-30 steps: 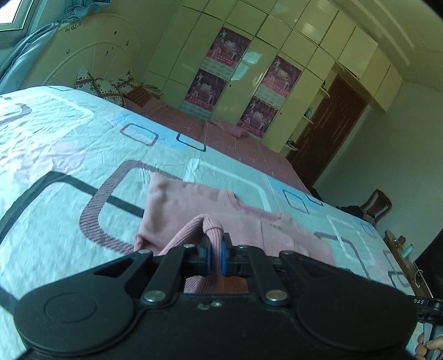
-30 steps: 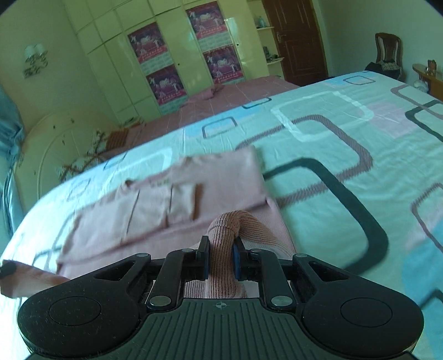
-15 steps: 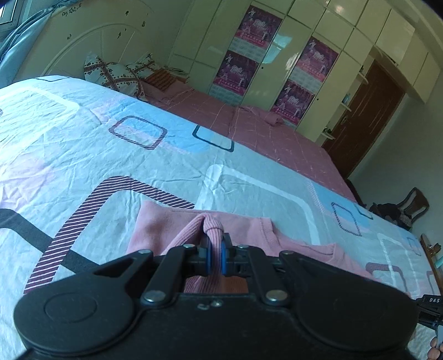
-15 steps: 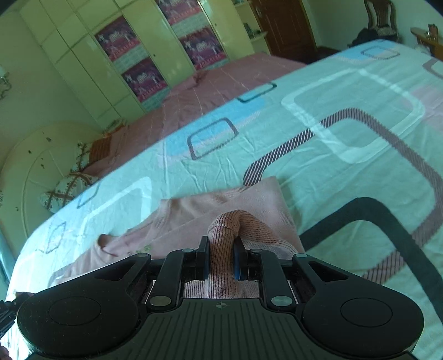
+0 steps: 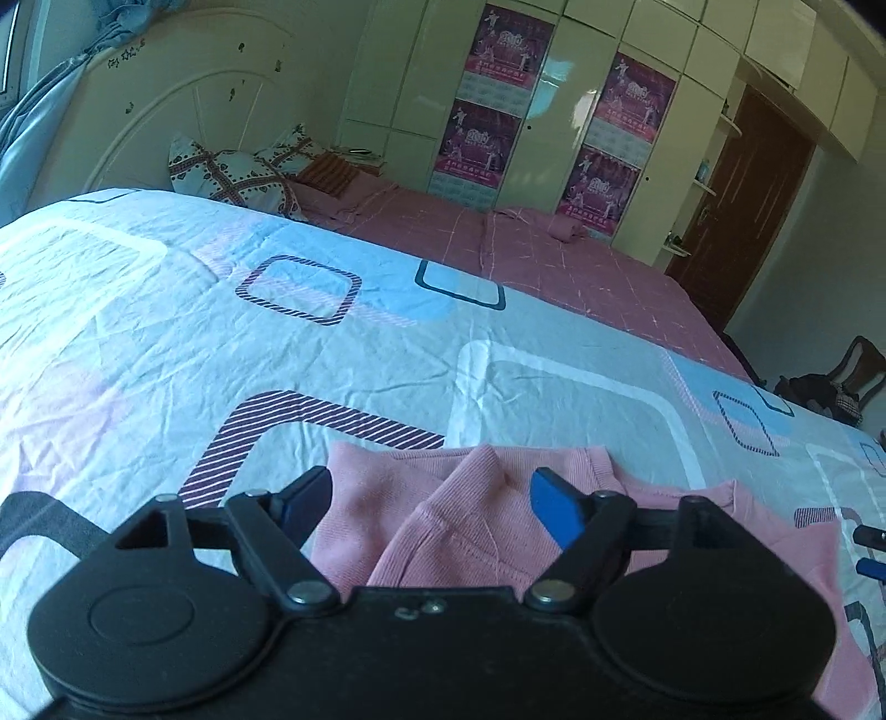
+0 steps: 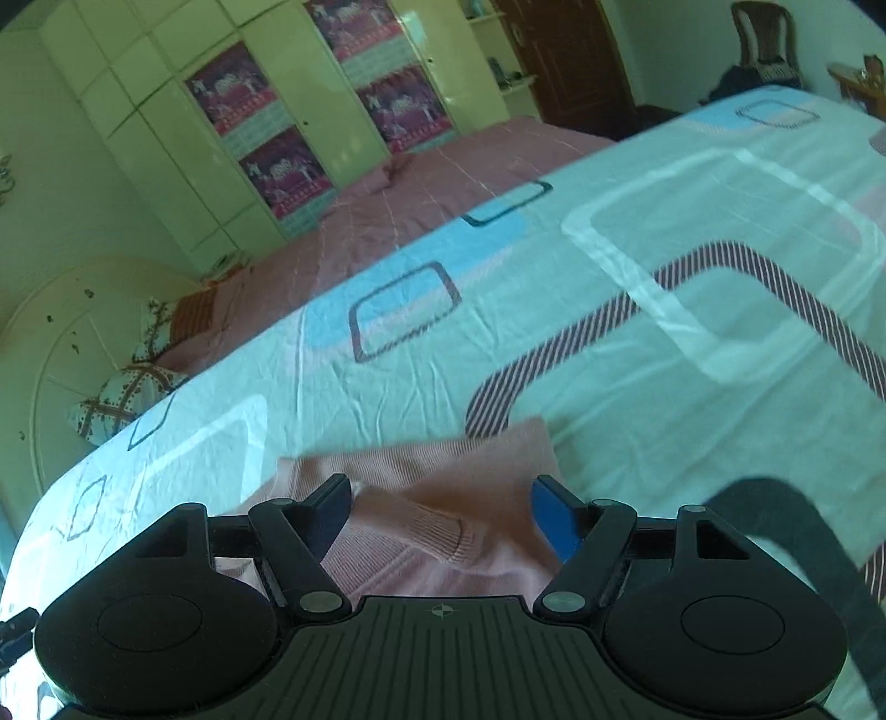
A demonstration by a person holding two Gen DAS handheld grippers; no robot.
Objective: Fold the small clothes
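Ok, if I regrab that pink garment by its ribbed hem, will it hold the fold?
Probably not: the pink garment is soft knit, slumping between the left gripper's just-opened jaws. It likely drapes and looks light. The wrinkled bedsheet may drag with it.

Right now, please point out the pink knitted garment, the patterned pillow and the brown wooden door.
pink knitted garment (image 5: 470,526), left wrist view, ribbed fold.
patterned pillow (image 5: 232,177), left wrist view, its middle.
brown wooden door (image 5: 747,210), left wrist view, door panel.

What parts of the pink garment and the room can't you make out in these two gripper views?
- Pink garment: its near part is hidden behind the left gripper body in the left view, and behind the right gripper body in the right view.
- Garment's overall shape: cut off, so the fold can't be judged.
- Wardrobe posters: print too small to read.
- Chair: its load is blurred.
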